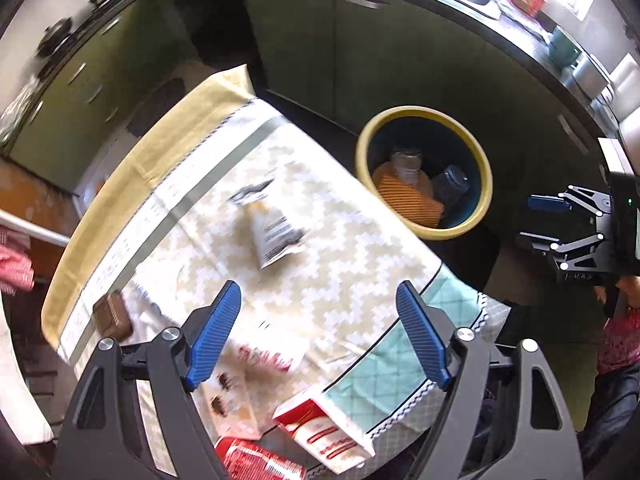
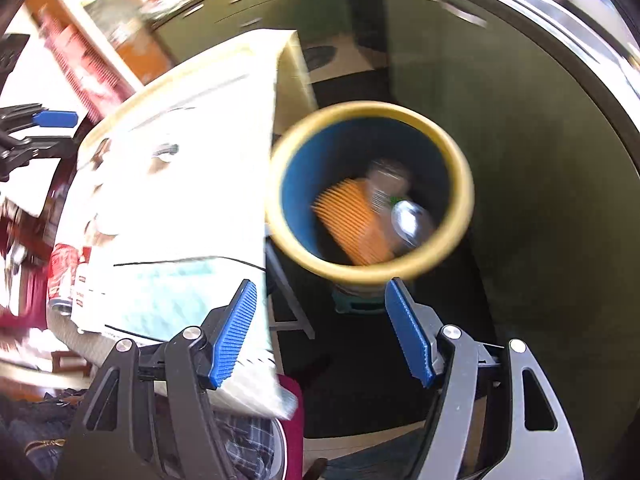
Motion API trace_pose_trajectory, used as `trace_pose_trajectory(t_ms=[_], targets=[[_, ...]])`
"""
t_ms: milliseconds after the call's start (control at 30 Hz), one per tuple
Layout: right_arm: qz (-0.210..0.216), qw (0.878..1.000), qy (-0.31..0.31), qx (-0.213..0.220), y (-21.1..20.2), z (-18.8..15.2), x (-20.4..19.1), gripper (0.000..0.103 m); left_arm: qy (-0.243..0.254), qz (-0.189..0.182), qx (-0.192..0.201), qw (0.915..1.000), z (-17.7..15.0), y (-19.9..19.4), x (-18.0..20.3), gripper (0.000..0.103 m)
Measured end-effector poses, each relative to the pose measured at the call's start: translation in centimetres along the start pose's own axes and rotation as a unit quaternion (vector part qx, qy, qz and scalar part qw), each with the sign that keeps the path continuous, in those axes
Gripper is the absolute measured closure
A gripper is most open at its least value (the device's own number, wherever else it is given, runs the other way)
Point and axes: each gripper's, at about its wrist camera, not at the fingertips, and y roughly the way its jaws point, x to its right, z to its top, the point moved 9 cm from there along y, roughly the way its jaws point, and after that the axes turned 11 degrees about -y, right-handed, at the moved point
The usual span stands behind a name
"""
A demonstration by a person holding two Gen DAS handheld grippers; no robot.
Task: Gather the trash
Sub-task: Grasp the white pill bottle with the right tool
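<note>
Both grippers are hanging wide open with nothing in them, left gripper over the worktop, right gripper near the bin. The crumpled packet is lying at twelve o'clock from the left one. It's probably light, crinkly and slippery, so I'd pinch it across the middle.

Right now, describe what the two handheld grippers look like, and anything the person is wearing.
Left gripper: dark grey linkage arms with triangular cut-outs, silver round pivot pins, and two ribbed blue rubber finger pads. Right gripper: the same build, its black body bearing white pivot dots in the left view. The person's pink patterned sleeve shows at the edge. No cables visible.
</note>
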Motion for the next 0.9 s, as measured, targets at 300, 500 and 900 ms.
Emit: trace_pose_trajectory(t_ms=[300,500,900], targets=[[0.112,0.983,-0.142,-0.031,4.0,9.2,-17.0,0.049,-0.112,0.031,-0.012,0.9932,-8.6,-2.1,-12.1,0.026],[0.113,0.969,-0.198,-0.098,8.6,11.4,-24.9,0.049,-0.126,0.03,-0.006,0.9916,-12.0,-3.4,-13.9,0.026],[0.077,0.959,-0.208,-0.174,15.2,12.0,-27.4,0.051,-0.12,0.021,-0.012,0.9925,-14.7,-3.2,-14.0,0.025]])
